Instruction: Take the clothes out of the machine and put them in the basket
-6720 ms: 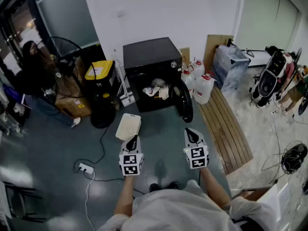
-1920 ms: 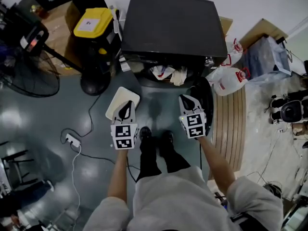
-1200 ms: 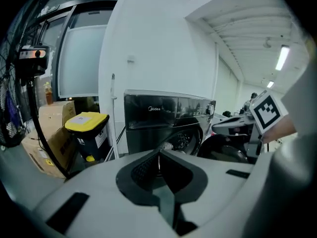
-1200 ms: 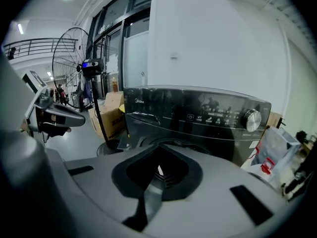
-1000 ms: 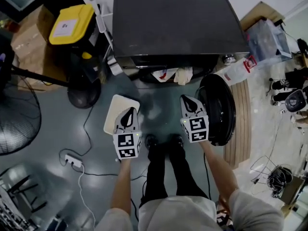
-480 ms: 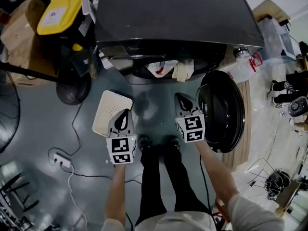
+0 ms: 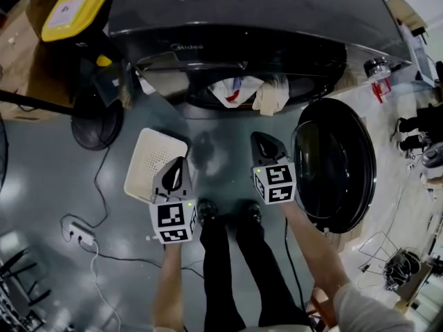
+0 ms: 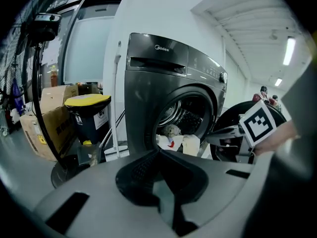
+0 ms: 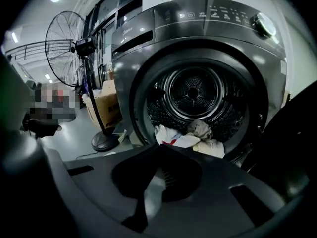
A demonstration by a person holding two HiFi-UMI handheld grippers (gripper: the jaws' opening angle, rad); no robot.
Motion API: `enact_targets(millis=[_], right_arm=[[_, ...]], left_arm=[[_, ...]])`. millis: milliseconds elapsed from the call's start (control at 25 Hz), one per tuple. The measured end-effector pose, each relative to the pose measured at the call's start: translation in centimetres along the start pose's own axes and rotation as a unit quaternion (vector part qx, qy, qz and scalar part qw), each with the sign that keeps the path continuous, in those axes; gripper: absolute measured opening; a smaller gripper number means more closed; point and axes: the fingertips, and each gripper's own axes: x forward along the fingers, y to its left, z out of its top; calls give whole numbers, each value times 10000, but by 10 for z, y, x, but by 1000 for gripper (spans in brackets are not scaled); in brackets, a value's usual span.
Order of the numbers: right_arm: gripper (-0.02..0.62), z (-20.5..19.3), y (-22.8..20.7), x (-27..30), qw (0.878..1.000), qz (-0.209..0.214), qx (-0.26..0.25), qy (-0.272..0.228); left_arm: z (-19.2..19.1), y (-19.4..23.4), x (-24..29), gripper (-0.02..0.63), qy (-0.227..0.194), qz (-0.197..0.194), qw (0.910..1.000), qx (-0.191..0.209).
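Note:
The dark front-loading machine stands with its round door swung open to the right. White and beige clothes lie at the drum's mouth, one with a red mark; they also show in the left gripper view and the right gripper view. A white perforated basket sits on the floor at the left. My left gripper hangs over the basket's right edge, shut and empty. My right gripper is shut and empty, short of the drum opening and left of the door.
A yellow-lidded bin and a standing fan's round base are left of the machine, beside a cardboard box. A power strip with cable lies on the grey floor. The person's feet stand between the grippers.
Both grippers have come down toward the floor, still shut. The view has dropped closer to the machine, so the drum mouth and the open door look larger.

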Motion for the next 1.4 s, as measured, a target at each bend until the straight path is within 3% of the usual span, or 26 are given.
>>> enact_targets(millis=[240,320,400,600,1040,1400], right_arm=[[41,-25,7,36,9996,167,-203,127],[171,-29,9,49,9995,230,-182,119],[262,-32,9,63,9994,287,-122,113],[362,-35,3,100,9999,128,-15,22],[425,-21,-33,193,9979,-265,553,-222],[431,-36,-45,235,9966,-398,717,-18]], left_arm=[[-29,-4,16,20,38,-30,9998,-167],[-36,-7,20,20,61,-81,9998,-163],[-40,-7,24,20,64,-110,9998,-145],[-48,1,37,20,19,-120,9999,-33],[-66,31,66,20,-42,22,10000,60],[-70,47,87,20,-108,93,9999,49]])
